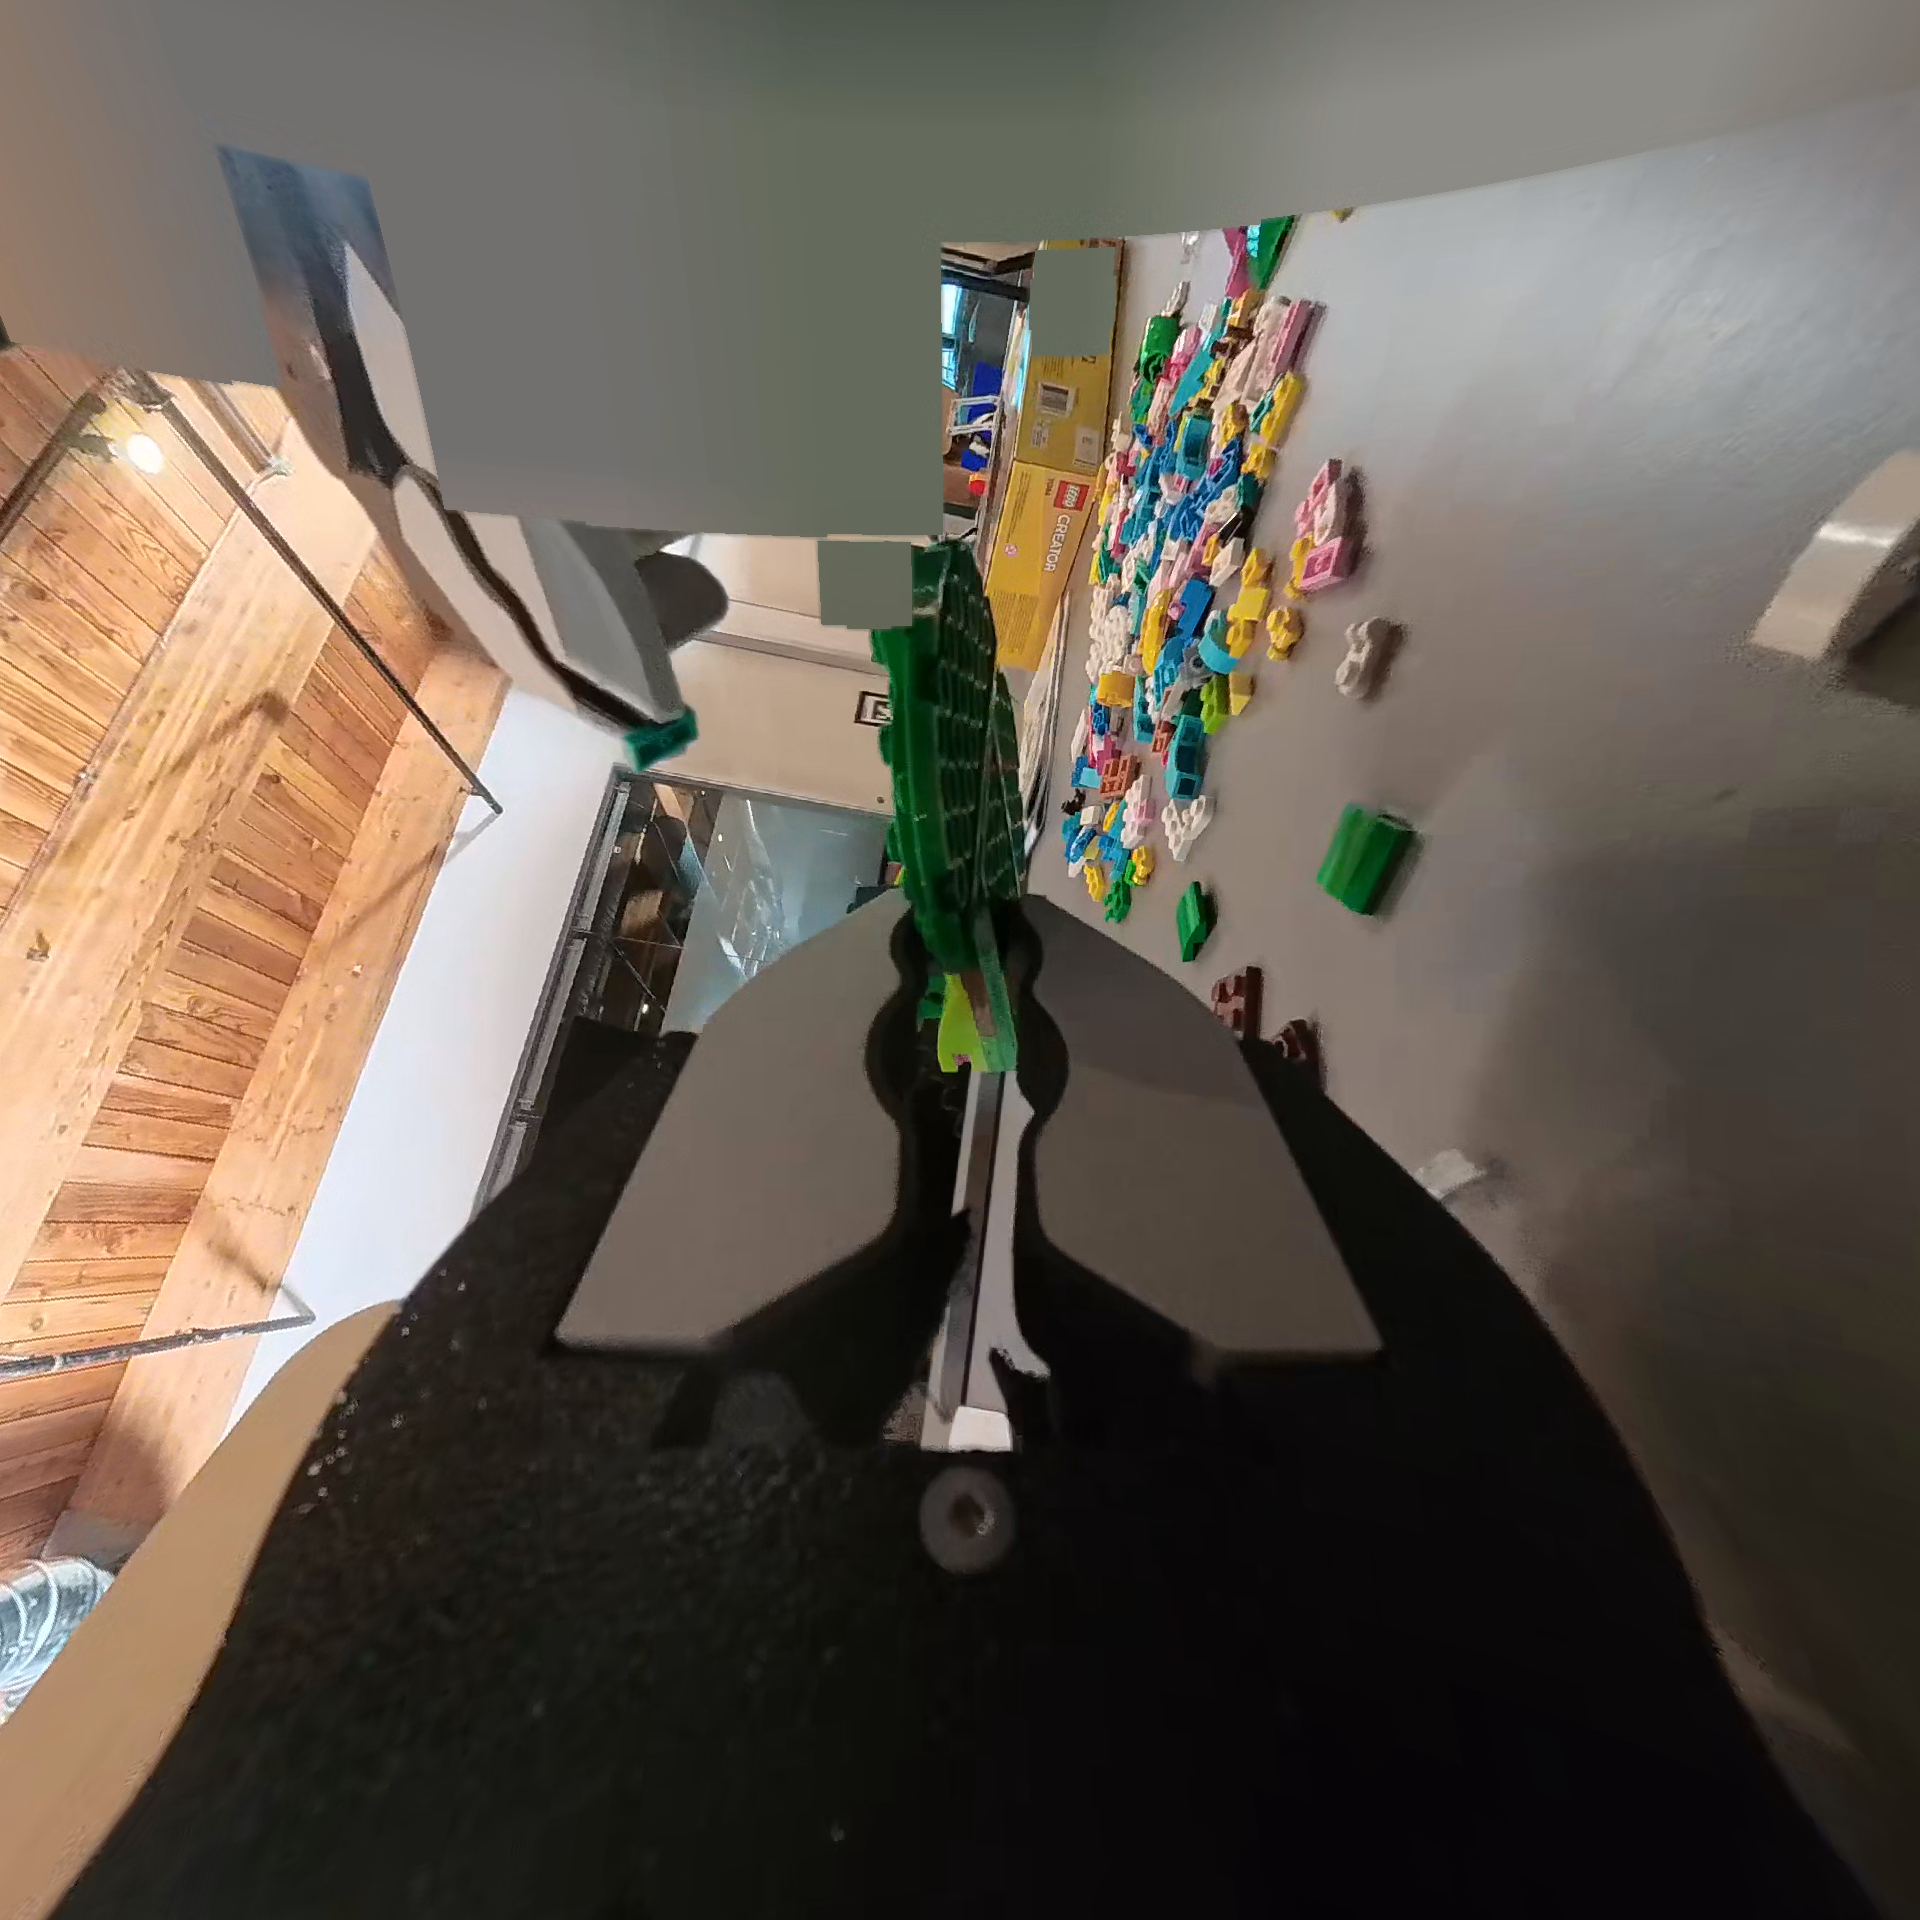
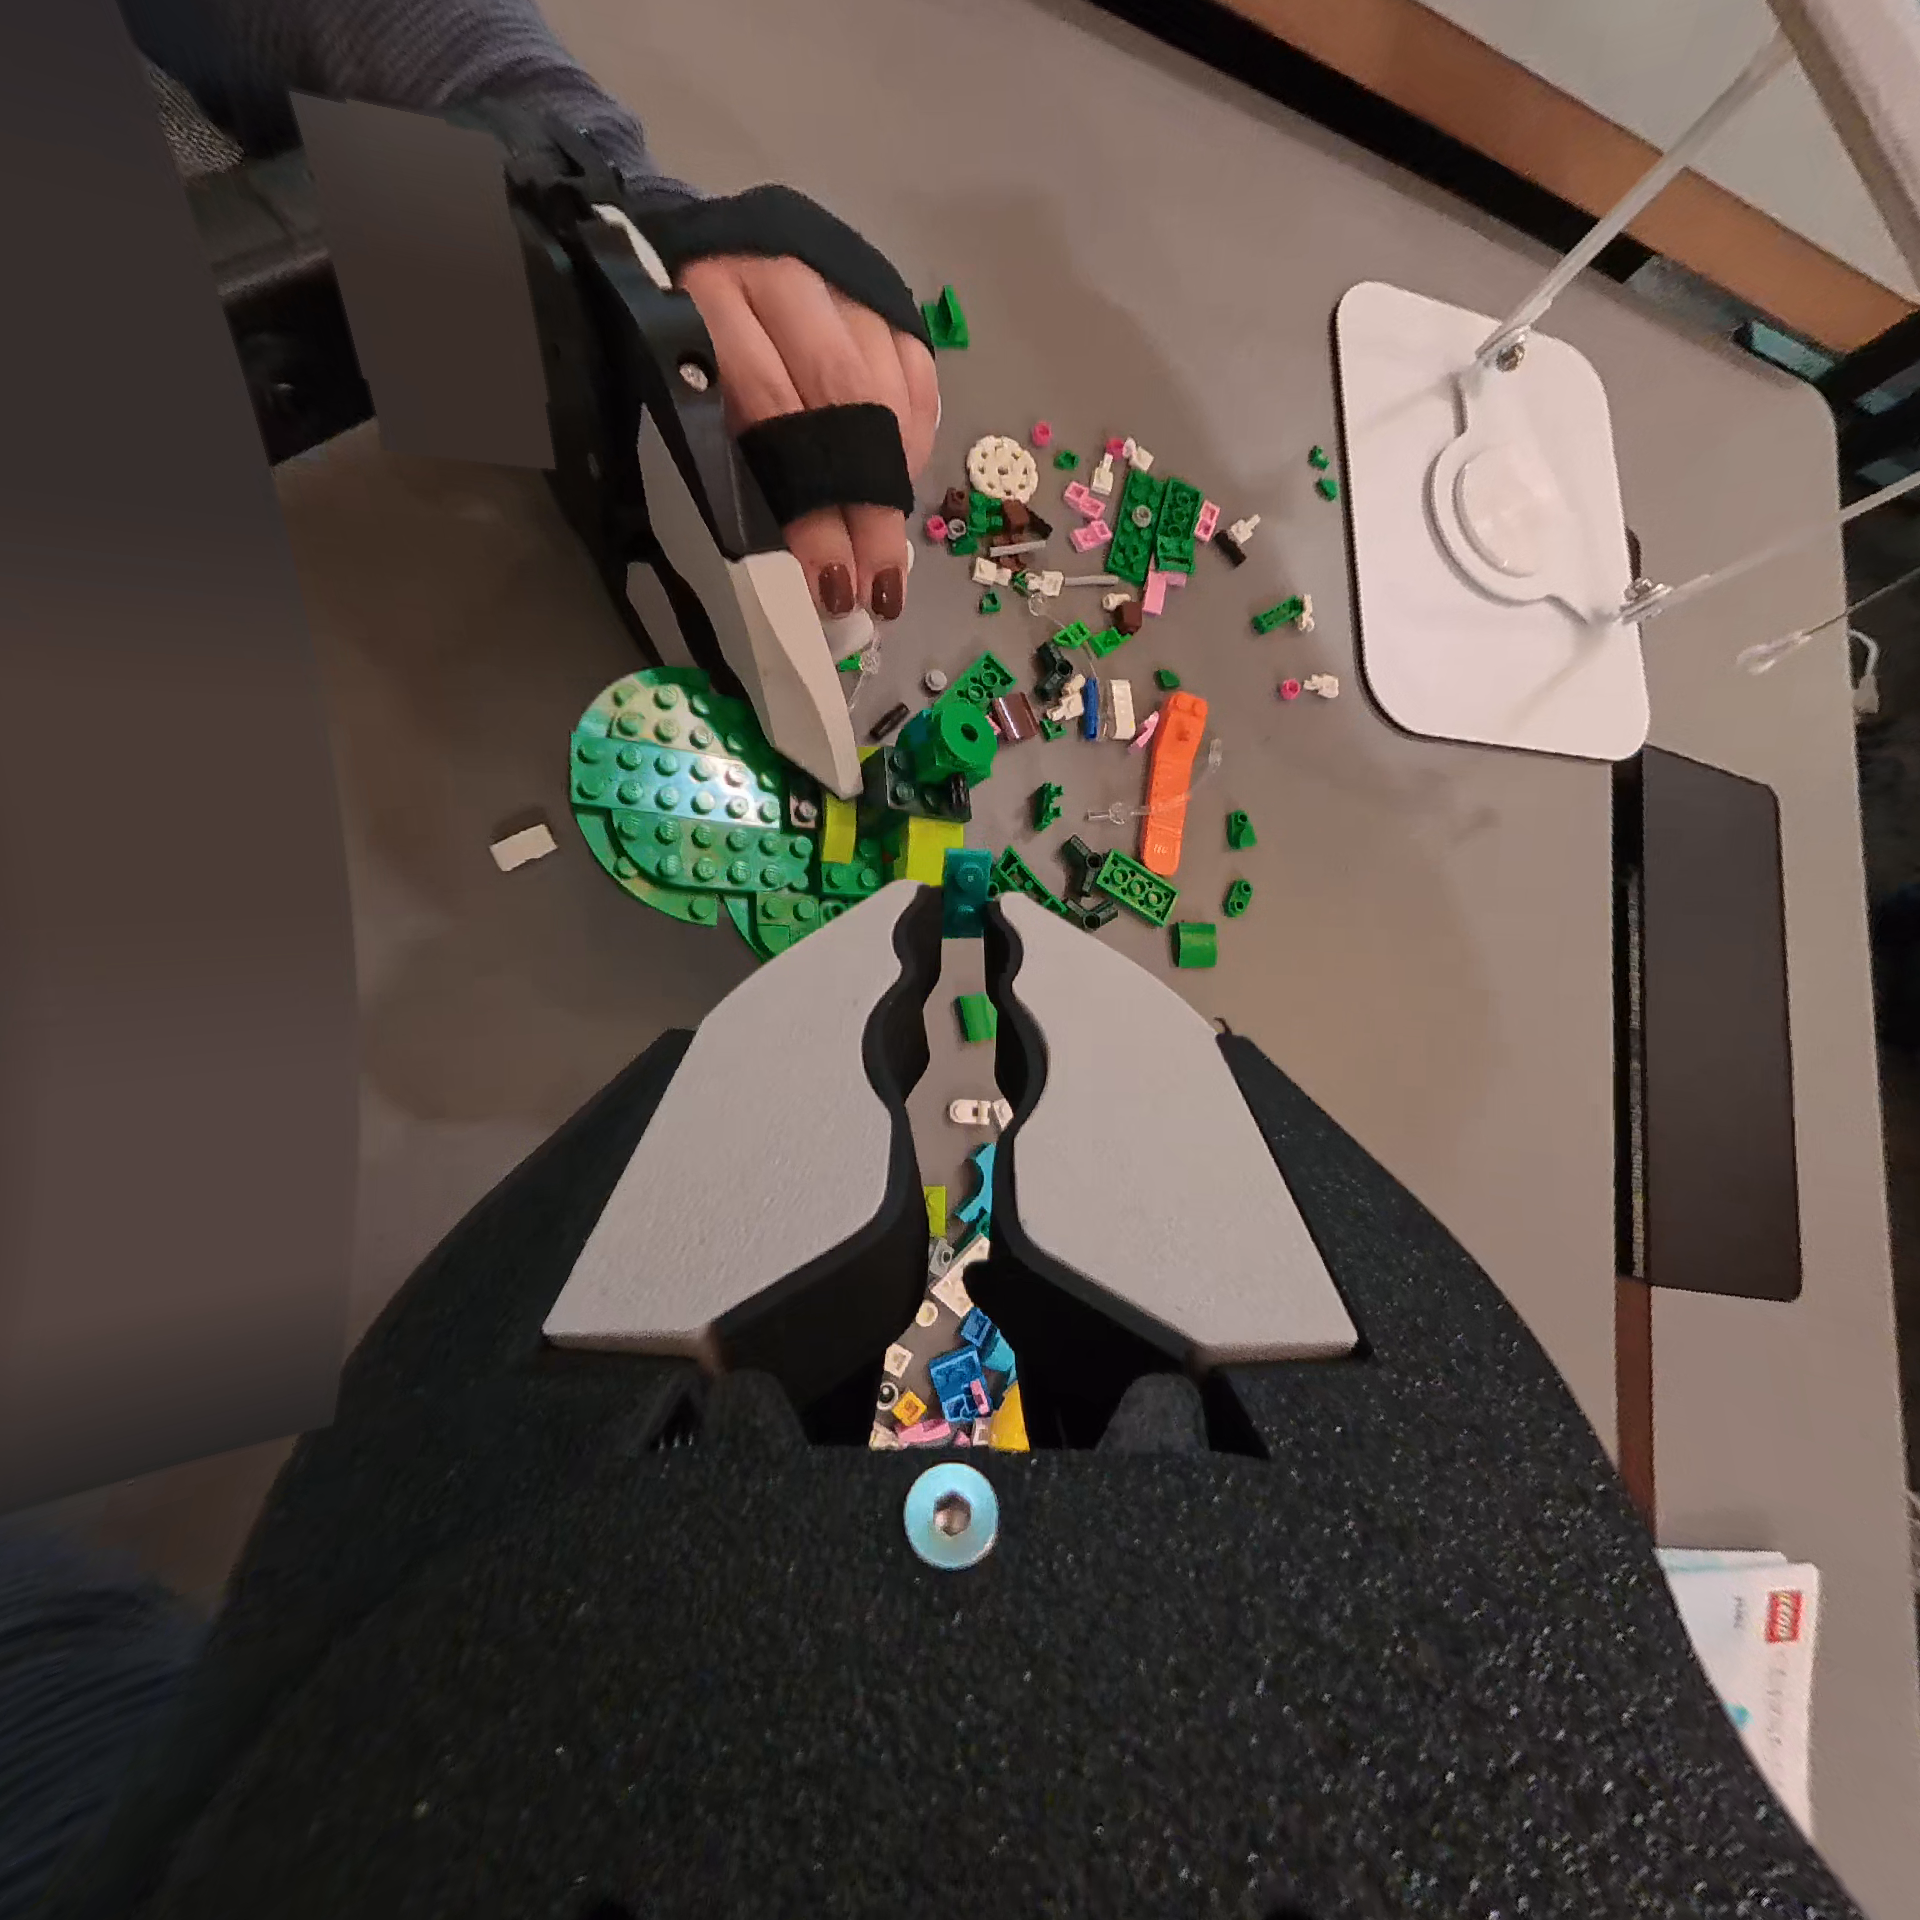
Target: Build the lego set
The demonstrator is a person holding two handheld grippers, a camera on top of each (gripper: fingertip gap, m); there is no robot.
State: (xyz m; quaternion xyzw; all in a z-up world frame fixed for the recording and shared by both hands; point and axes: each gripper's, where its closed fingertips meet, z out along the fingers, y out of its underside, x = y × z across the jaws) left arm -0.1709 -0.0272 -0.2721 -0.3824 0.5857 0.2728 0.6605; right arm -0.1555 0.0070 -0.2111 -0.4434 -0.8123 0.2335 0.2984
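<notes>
My left gripper (image 1: 966, 935) is shut on the edge of a green lego plate assembly (image 1: 951, 748), which I see edge-on with lime and brown parts at the pinch. In the right wrist view the assembly (image 2: 675, 800) is a round studded green base with lime and dark green bricks, and a hand holds the left gripper (image 2: 831, 769) on it. My right gripper (image 2: 961, 920) is shut on a small teal plate (image 2: 968, 878), just right of the assembly's bricks. In the left wrist view the right gripper (image 1: 644, 717) holds the teal plate (image 1: 662, 740) left of the assembly, apart from it.
A grey table (image 2: 1351, 1039) carries loose green, pink and white pieces (image 2: 1091, 561), an orange separator tool (image 2: 1174, 790), a white stand base (image 2: 1486, 520) and a black pad (image 2: 1714, 1018). A colourful brick pile (image 1: 1184, 582), yellow box (image 1: 1049, 488) and green cylinder (image 1: 1364, 857) lie beyond.
</notes>
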